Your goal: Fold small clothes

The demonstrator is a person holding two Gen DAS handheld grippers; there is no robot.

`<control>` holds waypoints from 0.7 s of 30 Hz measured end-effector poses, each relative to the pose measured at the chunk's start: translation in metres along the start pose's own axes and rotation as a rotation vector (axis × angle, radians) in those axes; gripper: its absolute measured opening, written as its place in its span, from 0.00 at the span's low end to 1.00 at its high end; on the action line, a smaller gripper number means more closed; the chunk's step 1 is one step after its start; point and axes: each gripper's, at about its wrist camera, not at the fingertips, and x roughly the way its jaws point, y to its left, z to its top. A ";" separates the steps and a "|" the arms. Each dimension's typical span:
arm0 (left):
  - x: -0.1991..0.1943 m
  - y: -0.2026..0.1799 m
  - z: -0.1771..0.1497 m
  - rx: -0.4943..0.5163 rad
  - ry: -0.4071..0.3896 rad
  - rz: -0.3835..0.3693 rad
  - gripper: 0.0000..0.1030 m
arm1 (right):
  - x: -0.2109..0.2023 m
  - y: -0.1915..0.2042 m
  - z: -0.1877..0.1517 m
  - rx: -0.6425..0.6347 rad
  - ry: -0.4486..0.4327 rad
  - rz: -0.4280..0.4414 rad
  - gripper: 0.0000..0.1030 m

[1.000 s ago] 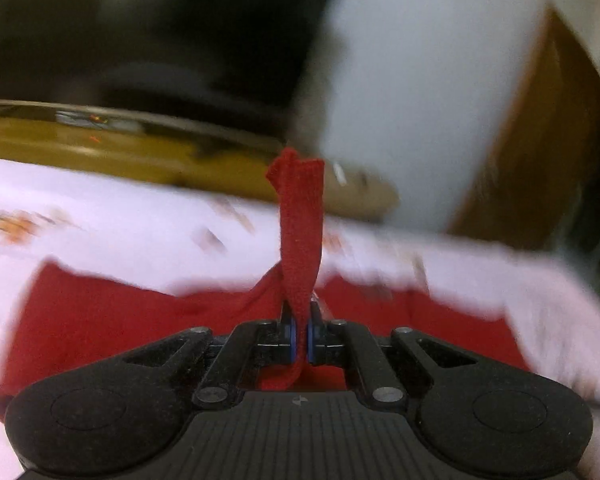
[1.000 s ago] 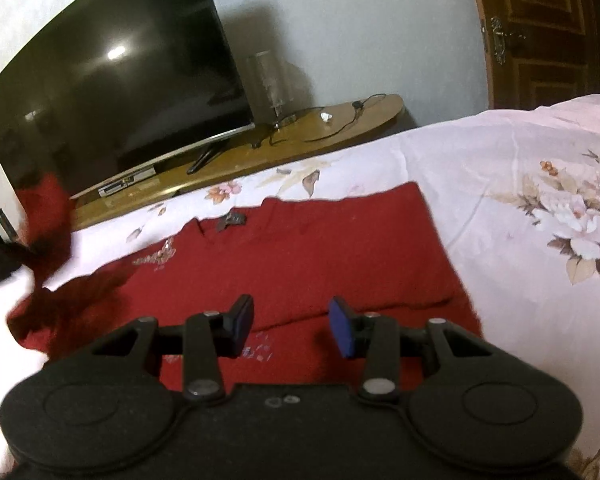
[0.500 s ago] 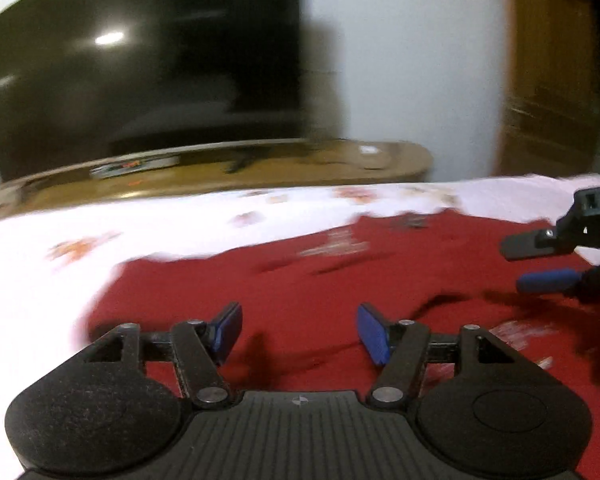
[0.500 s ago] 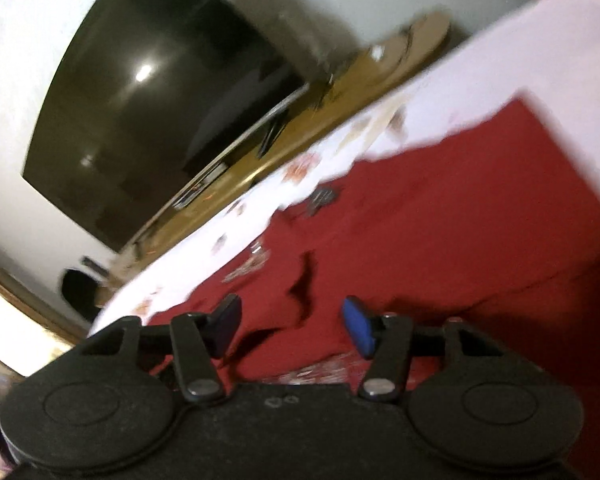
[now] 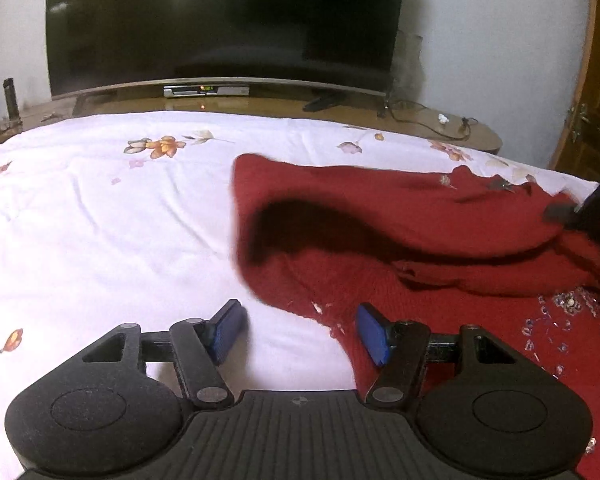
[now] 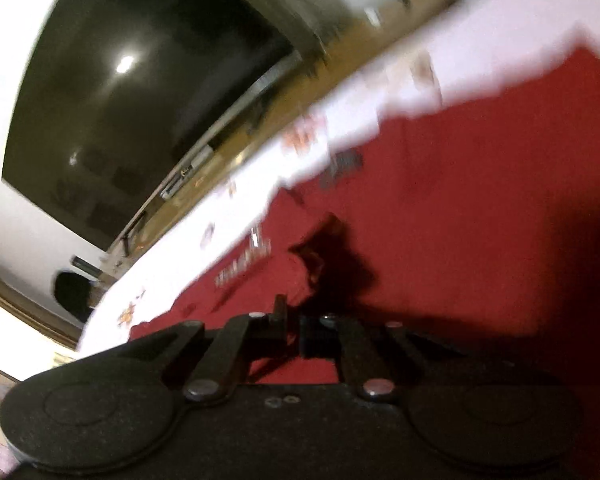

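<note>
It was a bedroom in a home. A bed with a white flowered sheet (image 5: pixel 100 216) stood before a big dark television (image 5: pixel 220 20) on a low wooden stand (image 5: pixel 420 120). A wooden door (image 5: pixel 596 92) was at the right, beside a plain white wall (image 5: pixel 492 40).

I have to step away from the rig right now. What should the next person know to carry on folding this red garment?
Left gripper: open, empty, low over the red garment's left edge on the floral bedsheet.
Right gripper: jaws have just closed. The frames do not settle whether they pinch the red cloth they sit in.
Done: the left side has been thrown over onto the body and lies loosely bunched, not flat.
Left: check the right grip, flatten that fold, fold the other side, then fold the garment in half.
</note>
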 end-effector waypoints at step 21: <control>0.000 -0.010 0.012 0.063 0.028 -0.058 0.04 | -0.082 -0.043 0.037 -0.238 -0.129 -0.170 0.06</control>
